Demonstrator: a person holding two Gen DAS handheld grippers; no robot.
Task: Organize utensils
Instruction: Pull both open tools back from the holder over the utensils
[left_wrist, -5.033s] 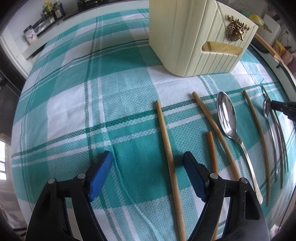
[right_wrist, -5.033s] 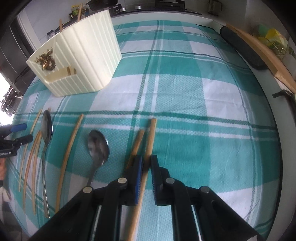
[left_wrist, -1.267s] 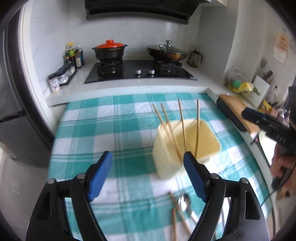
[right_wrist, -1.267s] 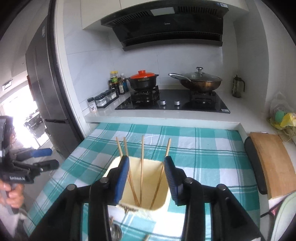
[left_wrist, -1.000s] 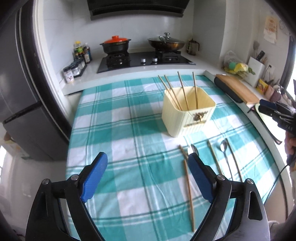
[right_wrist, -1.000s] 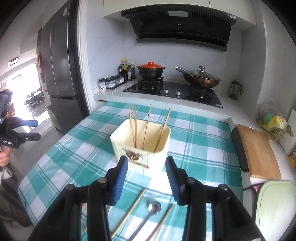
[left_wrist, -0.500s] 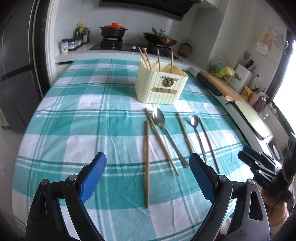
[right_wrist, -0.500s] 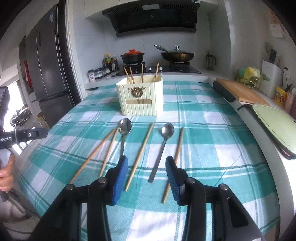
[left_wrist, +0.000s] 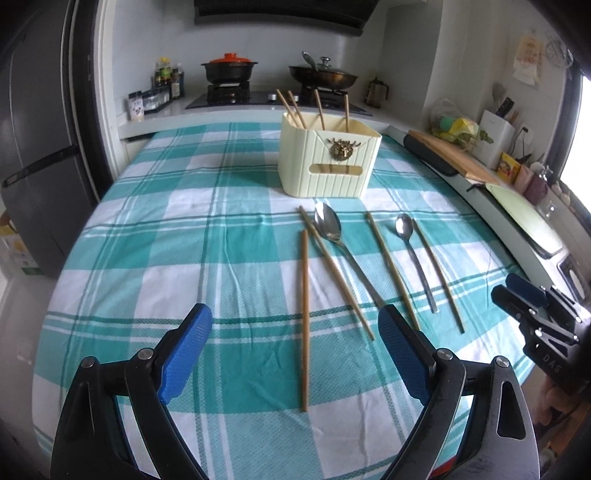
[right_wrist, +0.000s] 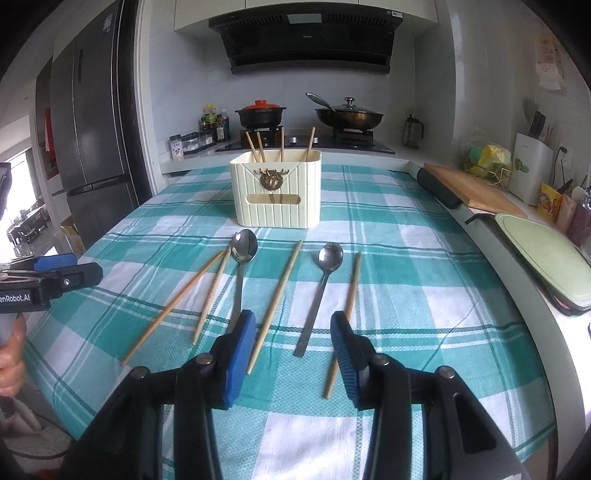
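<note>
lying ahead of empty parted jaws: chopsticks (right_wrist: 278, 298), spoons (right_wrist: 320, 291).

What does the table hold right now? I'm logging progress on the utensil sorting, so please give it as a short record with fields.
holder: cream utensil holder upright on the checked tablecloth
in holder: four chopsticks, standing
on cloth: four loose chopsticks and two spoons, the large spoon left of the small spoon
left gripper: open, empty, above the cloth
right gripper: open, empty, above the cloth
remaining: six utensils not yet in the holder
</note>
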